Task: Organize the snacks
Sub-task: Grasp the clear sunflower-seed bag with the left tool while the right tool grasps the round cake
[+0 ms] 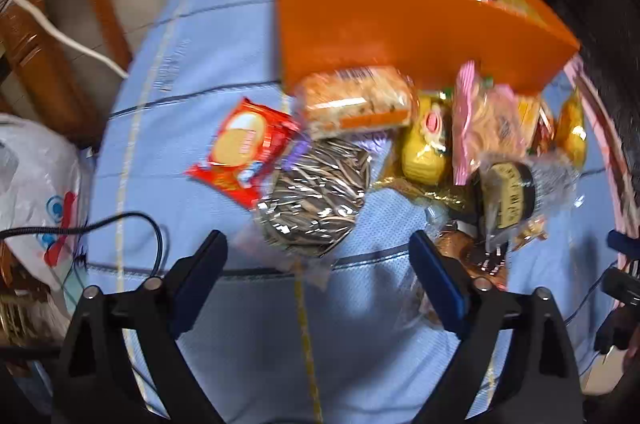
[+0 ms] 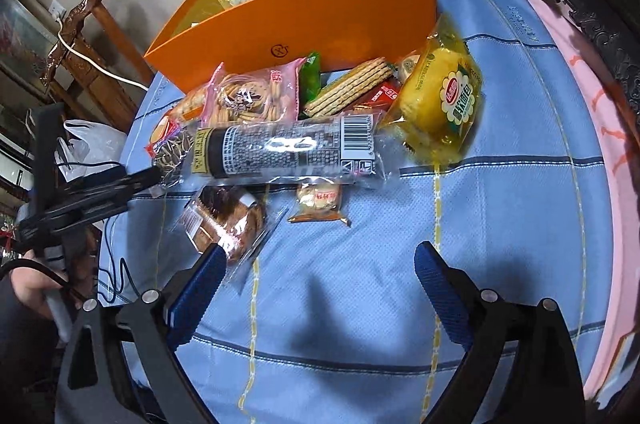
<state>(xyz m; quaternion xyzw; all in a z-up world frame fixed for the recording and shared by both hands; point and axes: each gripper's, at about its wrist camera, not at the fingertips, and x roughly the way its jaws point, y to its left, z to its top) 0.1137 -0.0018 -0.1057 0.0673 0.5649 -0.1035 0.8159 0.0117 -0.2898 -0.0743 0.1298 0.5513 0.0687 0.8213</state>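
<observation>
While most snacks still lie loose on the blue checked cloth [image 2: 500, 224] before the open orange cardboard box [image 2: 304, 19], the clear pouch of striped sunflower seeds [image 1: 316, 195] sits nearest the left gripper [image 1: 316, 266]. Both it and the right gripper [image 2: 320, 276] gape, unladen. Straddle the pouch's middle, pinching gently.

Both wrist cameras look steeply down along their own fingers at the blue checked cloth [image 2: 500, 183]. The left view sits close over the sunflower seed packet [image 1: 316, 199]; the right hangs further right. Both share the orange box [image 1: 400, 35] and snack pile.
</observation>
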